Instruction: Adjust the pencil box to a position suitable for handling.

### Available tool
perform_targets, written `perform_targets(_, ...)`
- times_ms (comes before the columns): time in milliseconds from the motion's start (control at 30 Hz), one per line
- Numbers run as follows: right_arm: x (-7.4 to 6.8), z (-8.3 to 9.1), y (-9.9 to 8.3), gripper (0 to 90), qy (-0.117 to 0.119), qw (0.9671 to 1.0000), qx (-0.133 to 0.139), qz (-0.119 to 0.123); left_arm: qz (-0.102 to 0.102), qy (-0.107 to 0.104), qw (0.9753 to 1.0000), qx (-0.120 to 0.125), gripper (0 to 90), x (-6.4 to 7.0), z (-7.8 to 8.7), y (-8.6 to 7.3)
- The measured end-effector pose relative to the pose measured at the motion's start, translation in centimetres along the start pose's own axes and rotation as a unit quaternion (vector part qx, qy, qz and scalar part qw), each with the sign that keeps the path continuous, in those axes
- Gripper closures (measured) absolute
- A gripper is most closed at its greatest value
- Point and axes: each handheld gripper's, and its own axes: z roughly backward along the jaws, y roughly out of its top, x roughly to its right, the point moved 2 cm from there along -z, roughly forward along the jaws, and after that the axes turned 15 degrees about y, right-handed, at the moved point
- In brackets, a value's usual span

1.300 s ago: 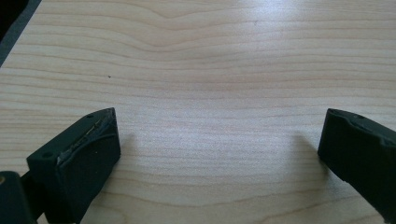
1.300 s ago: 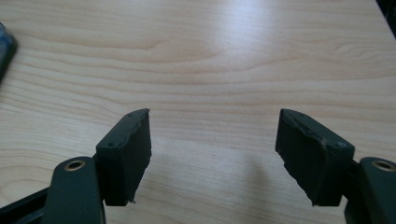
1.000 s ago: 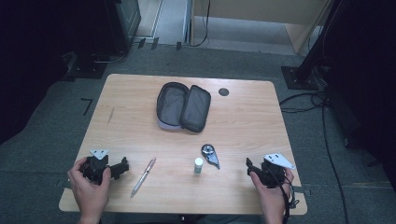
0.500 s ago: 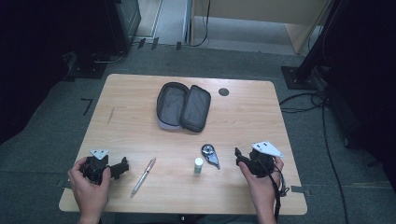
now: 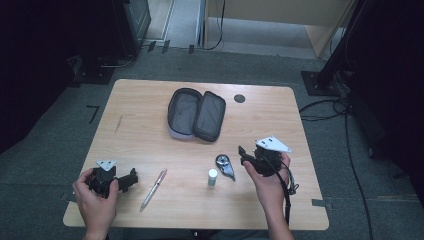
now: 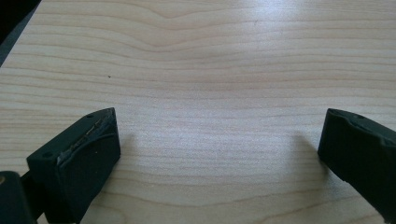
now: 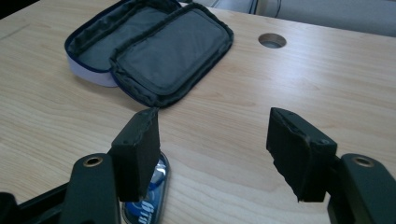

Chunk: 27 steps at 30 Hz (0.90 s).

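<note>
Right gripper view looks along the right gripper (image 7: pixel 212 149), whose jaws stand wide apart with nothing between them but bare wood. Under the jaw on the left of that view lies a small blue and silver correction-tape roller (image 7: pixel 149 198), partly hidden by the jaw; whether the jaw touches it cannot be told. Farther ahead lies an open pencil case (image 7: pixel 149 49), its two grey-lined halves spread flat, and beyond that a round cable hole (image 7: pixel 272 40) in the table (image 7: pixel 289 88).

From the high view, the right gripper (image 5: pixel 242 155) is held in the person's right hand (image 5: pixel 267 177) above the front right part of the table (image 5: pixel 145 130), pointing toward the tape roller (image 5: pixel 225 165) just beside its tips. A small white bottle with a green cap (image 5: pixel 213 177) stands upright just to the left of the tape roller. A pen (image 5: pixel 154 188) lies slantwise nearer the left side.

The left gripper (image 5: pixel 131 179) sits low at the front left corner in the left hand (image 5: pixel 95 197), close to the pen but apart from it. In the left gripper view its jaws are spread wide (image 6: pixel 217 154) over plain wood, holding nothing. The pencil case (image 5: pixel 196 114) rests at the middle of the table, well apart from both grippers.
</note>
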Motion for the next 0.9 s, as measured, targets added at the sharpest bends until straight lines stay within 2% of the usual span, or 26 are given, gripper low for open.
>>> perform_targets(167,-1.4,-1.6,1.5,39.2,0.019,0.9996,-0.007,0.021,0.0,0.0,1.0,0.0,0.0,0.0,0.0,0.0)
perform_targets(300,-1.9,-2.5,2.3,41.1,0.028,0.9991,-0.011,0.03,0.0,0.0,1.0,0.0,0.0,0.0,0.0,0.0)
perform_targets(600,-3.1,-5.0,4.2,52.2,0.079,0.9965,-0.012,0.021,-0.001,0.0,1.0,0.001,0.0,0.0,0.0,0.0)
perform_targets(700,-3.7,-6.1,4.7,56.9,0.106,0.9938,-0.027,0.017,0.0,0.0,1.0,0.001,0.0,0.0,0.0,0.0)
perform_targets(900,-4.3,-7.7,5.2,63.0,0.117,0.992,-0.041,0.027,0.0,0.0,1.0,0.0,0.0,0.0,0.0,0.0)
